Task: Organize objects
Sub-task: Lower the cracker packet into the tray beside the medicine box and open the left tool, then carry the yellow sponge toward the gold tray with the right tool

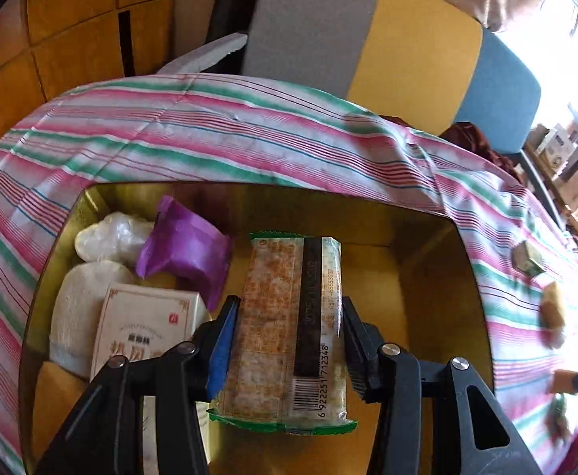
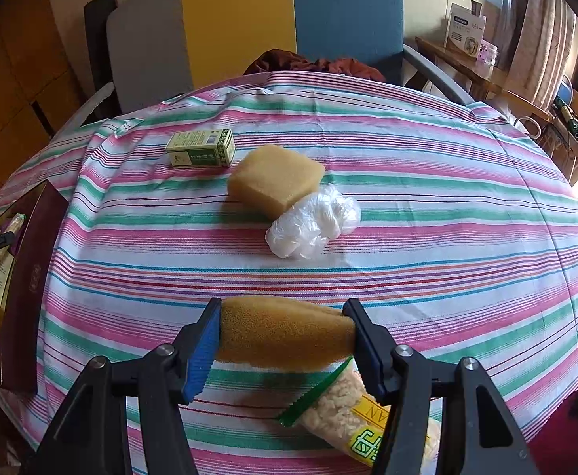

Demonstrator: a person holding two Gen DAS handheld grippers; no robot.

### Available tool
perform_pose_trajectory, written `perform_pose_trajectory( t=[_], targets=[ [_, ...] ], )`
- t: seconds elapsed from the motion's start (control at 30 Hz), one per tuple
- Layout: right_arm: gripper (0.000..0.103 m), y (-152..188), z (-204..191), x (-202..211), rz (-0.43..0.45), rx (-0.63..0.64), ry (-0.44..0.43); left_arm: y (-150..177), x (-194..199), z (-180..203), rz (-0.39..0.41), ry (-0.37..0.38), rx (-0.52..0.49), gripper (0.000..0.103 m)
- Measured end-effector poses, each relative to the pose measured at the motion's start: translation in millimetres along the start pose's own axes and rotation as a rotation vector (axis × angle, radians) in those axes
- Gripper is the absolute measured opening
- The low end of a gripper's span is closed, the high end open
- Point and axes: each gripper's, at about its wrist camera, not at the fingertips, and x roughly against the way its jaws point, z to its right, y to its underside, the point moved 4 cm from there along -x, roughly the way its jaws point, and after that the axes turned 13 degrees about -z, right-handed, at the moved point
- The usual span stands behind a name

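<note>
Ahead of the jaws in both views, a striped cloth (image 2: 407, 206) in pink, green and white covers the table. Beyond its far edge stands a chair (image 2: 249, 31) with a back in grey, yellow and blue panels. A dark red-brown garment (image 2: 316, 65) lies bunched on its seat. Far off to the right of the jaws, a wooden side table (image 2: 475, 67) carries a white carton (image 2: 465, 31). To the left, wooden cabinet panels (image 1: 83, 27) fill the background.

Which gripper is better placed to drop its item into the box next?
Left. The left gripper holds the rice cracker packet directly over the open box; the right gripper squeezes a sponge above the tablecloth.
</note>
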Motion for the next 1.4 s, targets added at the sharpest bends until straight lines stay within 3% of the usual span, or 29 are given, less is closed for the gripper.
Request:
perform_pose_trajectory(
  t=[0.23, 0.4, 0.57, 1.0, 1.4],
  targets=[
    [0.062, 0.0, -0.3, 0.1, 0.001, 0.002, 0.002, -10.4, -11.8, 8.0, 0.022, -0.114, -0.053, 0.052],
    [0.062, -0.2, 0.0, -1.5, -0.003, 0.002, 0.01, -10.0, -8.9, 8.4, 0.031, -0.125, -0.073, 0.056],
    [0.062, 0.3, -0.5, -2.3, -0.006, 0.005, 0.019, -2.0, 12.7, 8.9, 0.096, -0.124, -0.089, 0.058],
    [0.062, 1.0, -1.1, -4.6, -0.014, 0.017, 0.041, 66.4, 80.5, 19.6, 0.242, -0.069, -0.138, 0.063],
    [0.062, 2.1, -2.1, -5.5, -0.016, 0.024, 0.053, 115.0, 91.7, 31.6, 0.259, -0.072, -0.19, 0.064]
  ],
)
